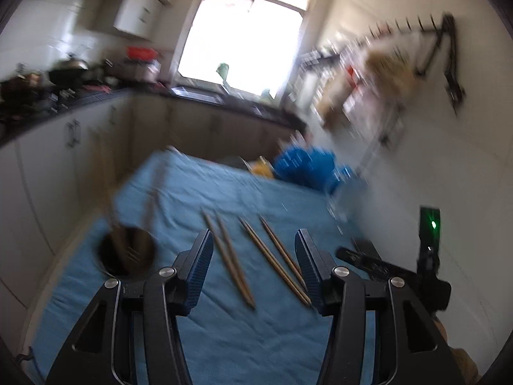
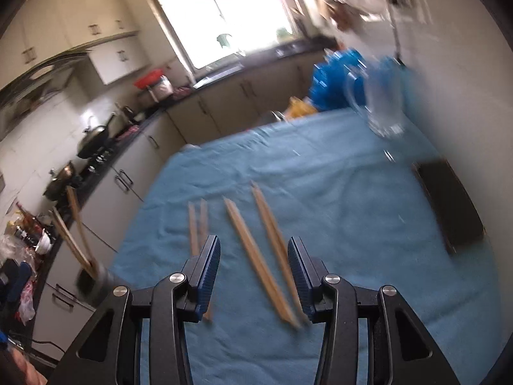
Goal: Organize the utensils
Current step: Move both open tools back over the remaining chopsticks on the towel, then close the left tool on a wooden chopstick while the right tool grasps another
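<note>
Desk, covered with a blue cloth [image 1: 224, 337]. Wooden chopsticks [image 1: 253, 256], three pairs, lying loose on the cloth, side by side. Left gripper [image 1: 255, 250]: fingers apart, nothing clamped; chopsticks lie on the cloth beyond and between them. Right gripper [image 2: 255, 253]: fingers apart, empty; two pairs lie between them, one just left. Dark round holder [image 1: 128, 253], near left, with chopsticks standing inside.

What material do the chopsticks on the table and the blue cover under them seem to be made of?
Chopsticks: probably bamboo or wood, judging by the matte tan colour and tapered sticks; blur hides any grain. Blue cover: woven cloth, seemingly towel-like, soft and matte, with wrinkles and folds across it.
</note>
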`<state>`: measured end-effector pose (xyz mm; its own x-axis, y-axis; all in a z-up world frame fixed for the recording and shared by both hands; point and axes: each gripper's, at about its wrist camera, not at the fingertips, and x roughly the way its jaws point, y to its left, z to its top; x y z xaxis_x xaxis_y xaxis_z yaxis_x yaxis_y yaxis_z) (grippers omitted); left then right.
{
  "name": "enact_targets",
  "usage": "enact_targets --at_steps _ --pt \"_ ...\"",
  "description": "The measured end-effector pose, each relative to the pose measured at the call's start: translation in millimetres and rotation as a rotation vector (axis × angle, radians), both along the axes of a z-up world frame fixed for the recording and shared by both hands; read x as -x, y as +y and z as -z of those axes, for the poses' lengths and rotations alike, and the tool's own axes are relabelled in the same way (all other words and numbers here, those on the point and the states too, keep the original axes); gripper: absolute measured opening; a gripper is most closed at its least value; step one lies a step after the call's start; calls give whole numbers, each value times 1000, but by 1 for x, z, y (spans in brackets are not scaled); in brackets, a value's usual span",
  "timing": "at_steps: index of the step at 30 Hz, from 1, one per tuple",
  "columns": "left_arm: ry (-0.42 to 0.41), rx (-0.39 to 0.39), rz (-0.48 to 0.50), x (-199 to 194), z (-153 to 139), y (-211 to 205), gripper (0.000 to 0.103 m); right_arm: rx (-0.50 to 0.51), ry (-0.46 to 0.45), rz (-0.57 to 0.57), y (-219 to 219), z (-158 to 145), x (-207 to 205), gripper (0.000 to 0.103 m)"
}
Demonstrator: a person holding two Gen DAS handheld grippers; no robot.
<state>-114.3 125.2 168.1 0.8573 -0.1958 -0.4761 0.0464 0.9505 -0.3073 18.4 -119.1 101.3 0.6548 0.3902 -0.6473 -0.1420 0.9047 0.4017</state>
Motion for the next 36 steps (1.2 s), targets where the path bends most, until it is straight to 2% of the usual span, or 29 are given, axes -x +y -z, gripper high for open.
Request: enact_targets --at_steps 2,5,7,9,14,20,21,22,25,29,31,36 --pt "59 -14 37 -15 17 -17 52 2 35 5 -13 16 3 47" --pt "132 -35 37 -37 40 -29 52 -7 68 -4 -23 30 3 47" --pt "166 -43 23 -48 54 -32 49 -12 84 -17 -27 39 2 47" --pt "203 -44 20 -64 68 -34 41 -12 92 -30 -30 47 -1 47" --pt "289 -36 -37 -110 95 -30 28 10 111 -62 -26 60 -19 47" --pt "378 -24 -107 -152 126 -21 24 41 122 -134 -7 73 -46 47" --pt "391 -26 -114 -157 130 -19 23 54 119 -146 -2 75 -51 44" --pt "400 -28 -121 -161 134 -17 22 68 115 -153 1 76 -54 38" --pt "428 -18 -135 -173 142 -11 17 108 113 -173 10 81 -68 32" --pt "445 -12 -138 -183 153 -10 12 130 123 -185 19 89 -87 30" --pt "442 -27 -131 -185 153 -12 12 147 136 -190 22 94 -94 30" --pt "441 -11 -125 -188 152 -10 12 182 122 -200 30 95 -99 30"
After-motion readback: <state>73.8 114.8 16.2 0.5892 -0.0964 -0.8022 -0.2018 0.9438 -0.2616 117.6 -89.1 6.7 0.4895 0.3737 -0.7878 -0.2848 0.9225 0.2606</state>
